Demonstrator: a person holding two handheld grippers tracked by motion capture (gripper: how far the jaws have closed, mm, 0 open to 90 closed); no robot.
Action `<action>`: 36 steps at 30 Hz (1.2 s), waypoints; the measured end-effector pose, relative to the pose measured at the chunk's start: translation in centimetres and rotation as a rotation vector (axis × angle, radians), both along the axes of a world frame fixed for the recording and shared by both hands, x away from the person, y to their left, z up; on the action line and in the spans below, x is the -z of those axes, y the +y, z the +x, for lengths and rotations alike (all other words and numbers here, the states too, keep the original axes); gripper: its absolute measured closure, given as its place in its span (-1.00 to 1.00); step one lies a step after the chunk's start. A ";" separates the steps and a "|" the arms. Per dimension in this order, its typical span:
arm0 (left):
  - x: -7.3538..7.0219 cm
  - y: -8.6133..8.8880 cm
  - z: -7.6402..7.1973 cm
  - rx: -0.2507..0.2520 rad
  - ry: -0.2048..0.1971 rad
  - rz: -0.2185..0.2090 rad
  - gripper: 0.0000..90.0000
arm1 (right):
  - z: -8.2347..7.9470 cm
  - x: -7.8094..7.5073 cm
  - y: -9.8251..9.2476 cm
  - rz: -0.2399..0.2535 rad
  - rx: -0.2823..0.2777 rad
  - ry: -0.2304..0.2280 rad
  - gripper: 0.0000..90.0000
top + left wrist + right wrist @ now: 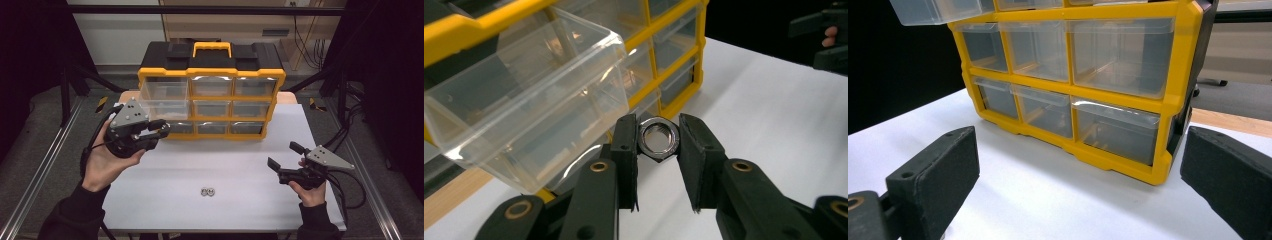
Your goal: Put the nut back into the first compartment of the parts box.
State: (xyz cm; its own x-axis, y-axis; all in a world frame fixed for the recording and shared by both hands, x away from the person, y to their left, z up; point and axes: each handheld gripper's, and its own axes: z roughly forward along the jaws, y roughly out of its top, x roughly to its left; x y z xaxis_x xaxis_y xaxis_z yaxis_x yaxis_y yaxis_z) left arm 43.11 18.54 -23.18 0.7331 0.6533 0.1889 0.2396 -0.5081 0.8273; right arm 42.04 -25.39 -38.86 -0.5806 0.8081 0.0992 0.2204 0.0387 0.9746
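A shiny steel hex nut (659, 138) is pinched between the black jaws of my left gripper (659, 150), which is shut on it. In the high view that left gripper (159, 128) hangs above the table's left side, just below the clear drawer (161, 97) pulled out of the top left slot of the yellow and black organiser (212, 75). The same drawer (524, 95) looms just up and left of the nut in the left gripper view. Two more nuts (207, 191) lie together on the white tabletop near the front. My right gripper (283, 156) rests open at the right, nothing between its jaws.
The organiser (1168, 100) stands at the back of the white table (225, 165), its other clear drawers pushed in. Metal frame rails run along both sides of the table. Cables trail from each gripper.
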 end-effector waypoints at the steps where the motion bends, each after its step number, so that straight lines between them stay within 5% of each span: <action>1: -0.2 0.0 0.1 -0.004 -0.002 0.000 0.54 | 0.0 0.0 0.0 0.000 0.001 0.003 -0.94; 16: -3.1 0.2 1.2 -0.041 -0.034 -0.029 0.54 | 0.0 -0.1 0.0 0.004 0.003 0.004 -0.94; 36: -5.0 -0.2 4.7 -0.125 -0.037 -0.029 0.54 | 0.0 0.0 0.0 0.003 0.001 0.004 -0.94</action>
